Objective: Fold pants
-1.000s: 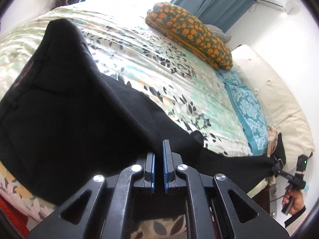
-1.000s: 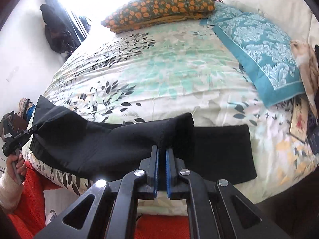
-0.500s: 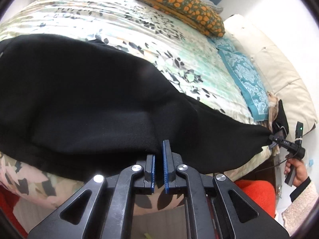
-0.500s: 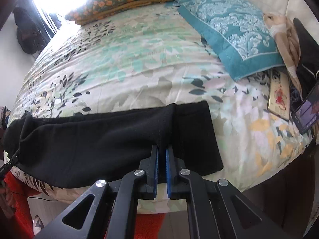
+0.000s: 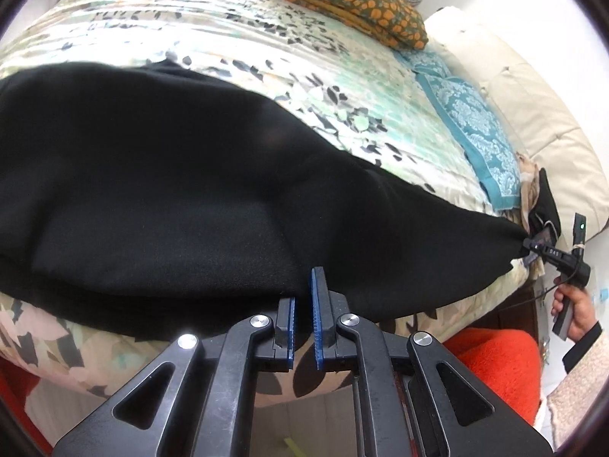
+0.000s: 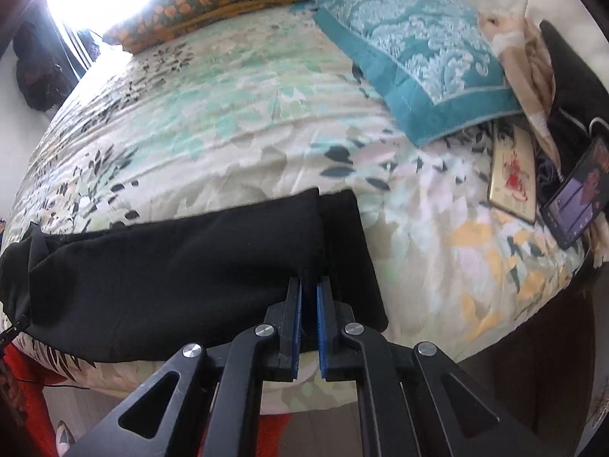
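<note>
the black pants (image 5: 160, 198) lie stretched along the near edge of the bed, filling the left and middle of the left wrist view and running as a long dark band across the lower left of the right wrist view (image 6: 182, 266). they rest on a floral bedspread (image 5: 297, 76) in pale green, cream and dark leaf print.

the left gripper (image 5: 303, 297) sits at the bottom centre of its frame, its blue-padded fingers (image 5: 318, 293) pressed nearly together on the near hem of the pants. the right gripper (image 6: 309, 304) sits at the bottom centre of its own frame, likewise pinched on a fold of the black cloth near the leg end. in the left wrist view the right gripper (image 5: 533, 245) also shows small at the far right, clamped on the cloth's tip, with a hand (image 5: 574, 308) in a pale sleeve holding its handle.

further out, a teal patterned pillow (image 6: 415, 57) lies at the upper right of the right wrist view, and an orange-spotted pillow (image 6: 224, 0) at the top. a phone (image 6: 574, 202) with a lit screen and a gold-edged flat case (image 6: 512, 175) lie at the right edge of the bed. red-orange cloth (image 5: 495, 365) shows at the lower right of the left wrist view.
</note>
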### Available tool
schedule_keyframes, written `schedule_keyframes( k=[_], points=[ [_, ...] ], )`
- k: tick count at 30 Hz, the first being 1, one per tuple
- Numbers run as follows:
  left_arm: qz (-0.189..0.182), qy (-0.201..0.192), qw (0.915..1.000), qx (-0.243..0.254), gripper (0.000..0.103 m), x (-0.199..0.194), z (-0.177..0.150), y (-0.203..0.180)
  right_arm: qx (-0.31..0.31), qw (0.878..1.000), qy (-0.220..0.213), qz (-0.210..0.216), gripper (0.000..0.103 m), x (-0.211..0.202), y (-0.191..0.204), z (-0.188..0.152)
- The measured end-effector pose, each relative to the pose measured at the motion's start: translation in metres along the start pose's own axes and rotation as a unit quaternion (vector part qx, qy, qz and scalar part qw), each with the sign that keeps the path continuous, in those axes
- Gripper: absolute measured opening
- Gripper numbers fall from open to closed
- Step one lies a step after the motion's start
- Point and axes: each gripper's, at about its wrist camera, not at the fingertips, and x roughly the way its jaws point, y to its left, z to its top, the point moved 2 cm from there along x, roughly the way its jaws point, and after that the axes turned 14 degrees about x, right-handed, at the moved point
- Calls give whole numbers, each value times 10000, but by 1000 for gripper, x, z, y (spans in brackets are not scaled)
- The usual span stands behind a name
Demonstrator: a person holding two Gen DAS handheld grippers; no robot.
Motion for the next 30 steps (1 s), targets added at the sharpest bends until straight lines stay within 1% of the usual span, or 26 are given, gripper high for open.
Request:
schedule_keyframes(
  k=[1, 2, 3, 5, 6, 7, 8, 10, 12, 15, 17, 18, 19, 20, 21, 22, 23, 24, 25, 26, 27, 29, 30],
  points=[
    [20, 3, 10000, 86, 6, 3, 0, -2, 20, 9998, -210, 5, 7, -8, 1, 3],
    [27, 89, 9999, 96, 6, 9, -2, -3, 76, 9994, -335, -8, 7, -10, -1, 4],
    [26, 204, 9998, 53, 6, 17, -4, -2, 162, 9993, -321, -38, 7, -6, -5, 4],
    [89, 508, 9987, 27, 6, 36, -9, -3, 303, 9993, 65, -232, 7, 18, -15, -2],
    [84, 582, 9983, -33, 7, 40, -11, -2, 320, 9986, 244, -348, 7, 30, -19, -6],
    [62, 564, 9984, -80, 7, 40, -13, -2, 321, 9978, 379, -439, 7, 39, -22, -11],
    [55, 538, 9985, -48, 7, 38, -13, -3, 334, 9975, 414, -475, 7, 42, -24, -14],
    [35, 494, 9987, 100, 8, 34, -10, -6, 385, 9977, 339, -444, 7, 37, -26, -18],
    [-7, 528, 9986, 92, 8, 36, -13, -2, 394, 9977, 314, -455, 7, 34, -28, -19],
    [-3, 575, 9983, 27, 8, 44, -13, -3, 451, 9963, 460, -566, 7, 41, -32, -22],
    [-29, 557, 9984, 68, 8, 39, -12, 2, 477, 9956, 495, -640, 7, 46, -31, -23],
    [-65, 544, 9985, 58, 8, 36, -10, 1, 476, 9955, 493, -659, 10, 47, -29, -23],
    [-111, 518, 9986, 47, 8, 31, -10, 4, 471, 9954, 483, -675, 17, 47, -27, -22],
    [-152, 499, 9986, 61, 8, 26, -9, 5, 475, 9957, 443, -663, 27, 44, -25, -21],
    [-176, 504, 9985, 96, 10, 21, -10, 4, 455, 9954, 397, -738, 60, 39, -22, -20],
    [-182, 544, 9983, 140, 12, 16, -11, 5, 406, 9954, 302, -815, 80, 32, -19, -18],
    [-165, 603, 9979, 181, 22, 9, -13, 5, 319, 9953, 108, -905, 81, 20, -13, -15],
    [-205, 645, 9975, 191, 39, 2, -15, 6, 181, 9947, -91, -1008, 81, 6, -3, -13],
    [-267, 655, 9974, 165, 49, -7, -19, 8, 29, 9942, -225, -1052, 81, -8, 10, -10],
    [-290, 613, 9976, 123, 69, -16, -23, 10, -123, 9946, -345, -971, 81, -23, 27, -8],
    [-282, 560, 9980, 84, 76, -24, -26, 13, -248, 9958, -425, -768, 81, -36, 46, -5],
    [-346, 540, 9979, -56, 76, -34, -29, 19, -436, 9979, -419, -236, 82, -55, 89, 0],
    [-396, 478, 9980, -107, 75, -38, -26, 22, -456, 9985, -299, 87, 84, -59, 112, 2]
  ],
)
